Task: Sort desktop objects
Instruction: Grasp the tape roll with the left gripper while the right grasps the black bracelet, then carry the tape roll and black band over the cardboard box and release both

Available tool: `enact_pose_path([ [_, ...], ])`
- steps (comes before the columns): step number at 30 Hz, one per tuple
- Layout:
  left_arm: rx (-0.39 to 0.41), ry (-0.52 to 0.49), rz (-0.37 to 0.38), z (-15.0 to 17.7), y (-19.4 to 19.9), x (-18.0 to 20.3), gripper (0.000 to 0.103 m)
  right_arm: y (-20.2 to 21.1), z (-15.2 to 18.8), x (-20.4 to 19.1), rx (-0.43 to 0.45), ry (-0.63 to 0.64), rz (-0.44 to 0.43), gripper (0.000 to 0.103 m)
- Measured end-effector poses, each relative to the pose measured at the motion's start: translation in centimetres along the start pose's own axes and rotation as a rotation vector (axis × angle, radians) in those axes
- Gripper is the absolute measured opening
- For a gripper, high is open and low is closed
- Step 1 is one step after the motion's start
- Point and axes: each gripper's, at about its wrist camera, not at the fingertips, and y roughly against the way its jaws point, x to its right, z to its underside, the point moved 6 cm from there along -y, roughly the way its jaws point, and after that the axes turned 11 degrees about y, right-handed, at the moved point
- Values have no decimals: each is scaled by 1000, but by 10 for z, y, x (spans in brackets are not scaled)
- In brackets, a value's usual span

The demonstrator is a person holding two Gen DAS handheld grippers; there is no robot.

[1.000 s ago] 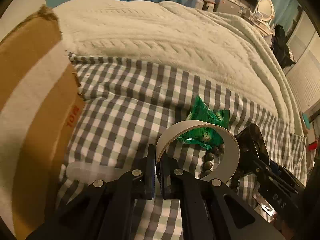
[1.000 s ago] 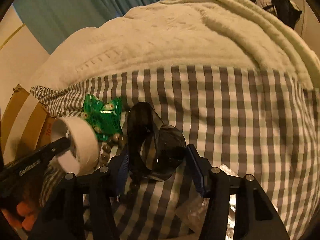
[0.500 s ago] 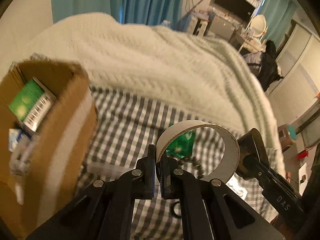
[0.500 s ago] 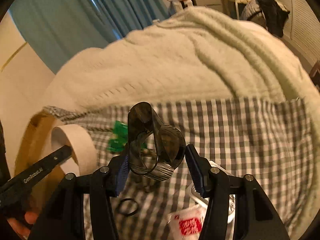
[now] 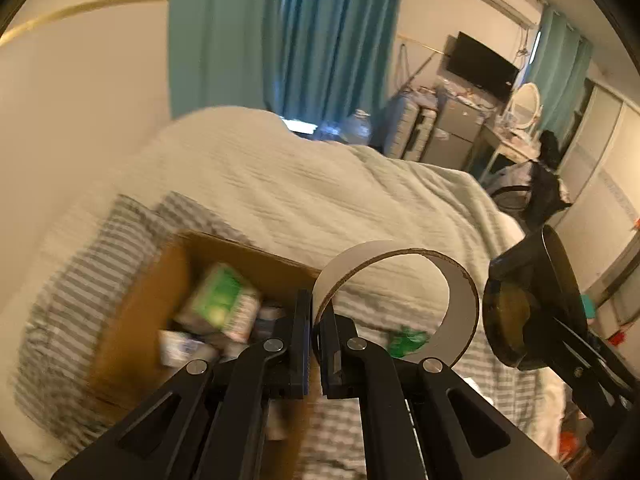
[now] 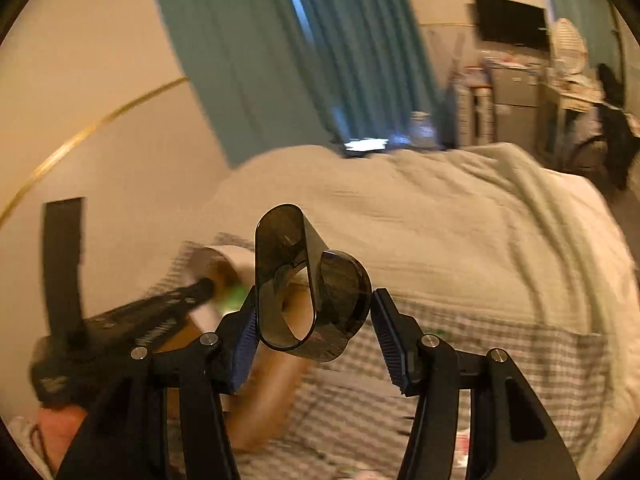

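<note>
The left hand-held gripper (image 5: 317, 322) is pinching the wall of a white tape ring (image 5: 460, 300) between fully closed jaws; the ring is standing out ahead and to the right of the fingers, in the air above the bed. The right hand-held gripper (image 6: 314, 316) is standing about half open and is carrying a dark translucent plastic holder (image 6: 312, 288); the left pad is touching the holder's upright loop, while the right pad is appearing just clear of its rounded side, so firm contact on that side cannot be confirmed. Below the left gripper, an open cardboard box (image 5: 160, 280) is sitting on a grey checked cloth (image 5: 68, 312) spread over a cream bedcover (image 5: 320, 192). The box is holding a green-and-white package (image 5: 222, 300) and other small items, blurred. A green wrapper (image 5: 406, 340) is lying on the cloth, seen through the ring. Teal curtains (image 5: 280, 36) are hanging behind the bed.
</note>
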Motion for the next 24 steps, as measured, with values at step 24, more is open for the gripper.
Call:
enact_pose_path([
  [24,-102,96,-149,5,-49,-137,42,-114,33,-67,-104,-79,-101,50],
])
